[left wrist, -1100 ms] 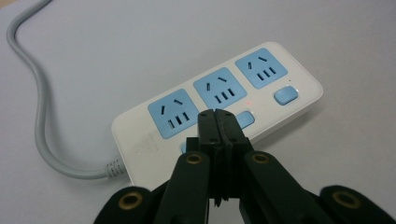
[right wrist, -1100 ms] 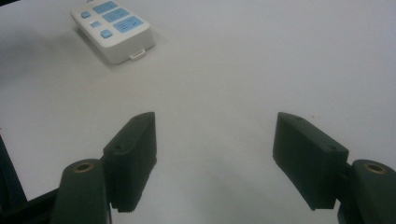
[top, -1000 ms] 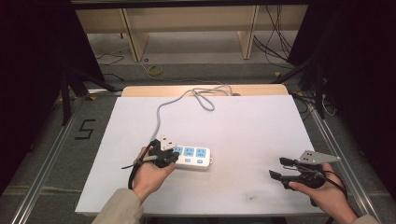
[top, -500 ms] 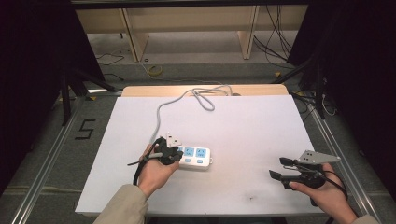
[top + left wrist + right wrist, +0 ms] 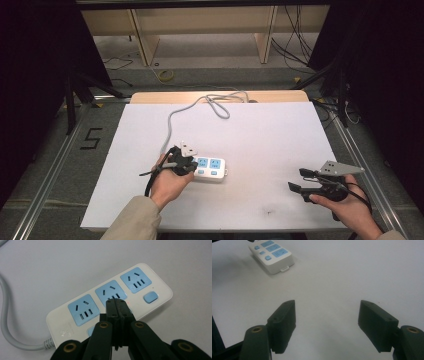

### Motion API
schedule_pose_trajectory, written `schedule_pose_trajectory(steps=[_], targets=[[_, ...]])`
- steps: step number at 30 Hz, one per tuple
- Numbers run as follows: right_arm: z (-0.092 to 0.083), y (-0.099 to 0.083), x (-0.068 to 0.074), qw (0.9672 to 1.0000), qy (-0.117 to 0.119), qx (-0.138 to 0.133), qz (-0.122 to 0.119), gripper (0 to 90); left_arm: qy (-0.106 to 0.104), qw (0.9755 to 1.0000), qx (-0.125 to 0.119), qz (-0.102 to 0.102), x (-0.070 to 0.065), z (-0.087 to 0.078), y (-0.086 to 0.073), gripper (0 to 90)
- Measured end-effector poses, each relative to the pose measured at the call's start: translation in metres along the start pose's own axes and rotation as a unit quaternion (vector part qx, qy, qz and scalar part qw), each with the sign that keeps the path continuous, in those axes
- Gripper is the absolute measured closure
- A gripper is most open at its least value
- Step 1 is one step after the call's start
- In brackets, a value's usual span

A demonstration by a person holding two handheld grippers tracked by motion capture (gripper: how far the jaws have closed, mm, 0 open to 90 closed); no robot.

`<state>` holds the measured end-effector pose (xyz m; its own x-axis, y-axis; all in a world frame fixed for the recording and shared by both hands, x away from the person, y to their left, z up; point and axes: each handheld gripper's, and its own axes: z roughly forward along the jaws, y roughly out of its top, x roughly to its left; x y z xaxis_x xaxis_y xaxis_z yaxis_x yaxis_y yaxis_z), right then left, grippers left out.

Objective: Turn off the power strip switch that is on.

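A white plastic power strip (image 5: 210, 169) with rounded corners lies flat on the matte white surface (image 5: 260, 135), left of centre and toward the near edge. In the left gripper view it carries 3 pale blue socket faces, each with dark slots, and a small blue rounded button (image 5: 150, 296) beside the end socket. Its smooth grey cable (image 5: 172, 120) leaves the far end and loops toward the surface's back edge. The left tool (image 5: 116, 302), black and hard-edged with brass rivets, has its jaws pressed together, tips over the strip's middle. The right tool (image 5: 327, 315) has its blocky black jaws wide apart above bare surface, well away from the strip.
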<state>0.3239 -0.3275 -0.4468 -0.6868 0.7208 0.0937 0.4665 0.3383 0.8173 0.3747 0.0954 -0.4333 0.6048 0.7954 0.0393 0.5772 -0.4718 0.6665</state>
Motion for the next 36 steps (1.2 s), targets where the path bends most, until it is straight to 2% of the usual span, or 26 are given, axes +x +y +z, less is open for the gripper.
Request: schedule_pose_trajectory(steps=[36], targets=[[0.0000, 0.0006, 0.0007, 1.0000, -0.002, 0.001, -0.002, 31.7, -0.007, 0.9999, 0.014, 0.000, -0.0038, 0.0092, 0.0043, 90.0]])
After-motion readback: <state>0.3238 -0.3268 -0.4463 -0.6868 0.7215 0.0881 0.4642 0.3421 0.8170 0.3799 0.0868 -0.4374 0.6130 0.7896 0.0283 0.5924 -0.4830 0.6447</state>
